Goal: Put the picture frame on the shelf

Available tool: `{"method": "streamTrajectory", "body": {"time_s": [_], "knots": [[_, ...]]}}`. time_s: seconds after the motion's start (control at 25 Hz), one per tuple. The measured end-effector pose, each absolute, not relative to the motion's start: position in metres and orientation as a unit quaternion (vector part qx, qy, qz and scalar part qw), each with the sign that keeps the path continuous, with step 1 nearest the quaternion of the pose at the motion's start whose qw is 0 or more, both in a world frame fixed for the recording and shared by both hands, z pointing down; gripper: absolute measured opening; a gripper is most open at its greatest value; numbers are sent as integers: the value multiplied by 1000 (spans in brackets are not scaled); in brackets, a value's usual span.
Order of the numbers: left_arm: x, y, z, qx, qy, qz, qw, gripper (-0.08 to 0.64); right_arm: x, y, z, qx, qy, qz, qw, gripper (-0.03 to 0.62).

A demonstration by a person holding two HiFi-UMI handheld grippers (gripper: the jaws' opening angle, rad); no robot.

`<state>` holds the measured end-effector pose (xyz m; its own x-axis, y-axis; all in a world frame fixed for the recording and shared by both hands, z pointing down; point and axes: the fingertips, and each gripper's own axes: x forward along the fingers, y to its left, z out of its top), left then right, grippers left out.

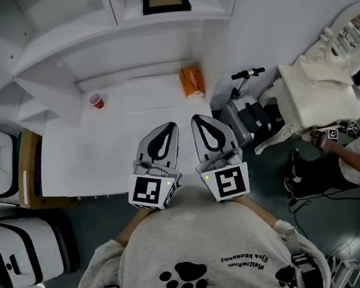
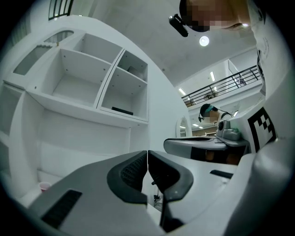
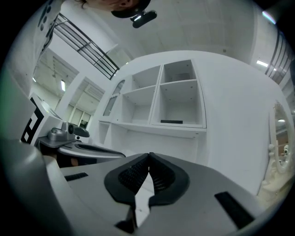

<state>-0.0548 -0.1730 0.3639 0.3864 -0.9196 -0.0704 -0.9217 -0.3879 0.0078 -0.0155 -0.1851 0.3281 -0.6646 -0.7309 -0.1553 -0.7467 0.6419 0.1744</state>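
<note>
A black picture frame [image 1: 165, 0] with a tan middle lies flat in the right-hand compartment of the white shelf unit [image 1: 174, 17] above the desk. It shows as a thin dark strip [image 2: 122, 110] in the left gripper view and as a dark strip [image 3: 171, 121] in the right gripper view. My left gripper [image 1: 171, 126] and right gripper [image 1: 196, 118] are held side by side close to my chest, over the desk's near edge. Both are shut and empty, with the jaw tips touching [image 2: 147, 152] [image 3: 149, 155]. They point toward the shelf, well short of it.
On the white desk [image 1: 123, 145] stand a red cup [image 1: 97, 101] at the back left and an orange packet [image 1: 191, 81] at the back right. A scooter [image 1: 248, 111] and a white ornate chair [image 1: 317, 92] stand to the right. A person [image 1: 353, 161] sits at far right. White cases [image 1: 1, 164] sit at left.
</note>
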Motion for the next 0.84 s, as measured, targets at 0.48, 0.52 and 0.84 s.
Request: {"method": "streamTrajectory", "body": {"time_s": [0.48,0.52,0.84], "knots": [[-54,-195,375,-818,575,34,0,25,-15,-210,337,-377,918,110,45,32],[-53,-197,376,-818,575,33,1,25,-14,-212,338,-376,919,112,45,32],[-52,-206,380,-816,577,34,-4,25,-14,-221,342,-367,922,117,44,32]]}}
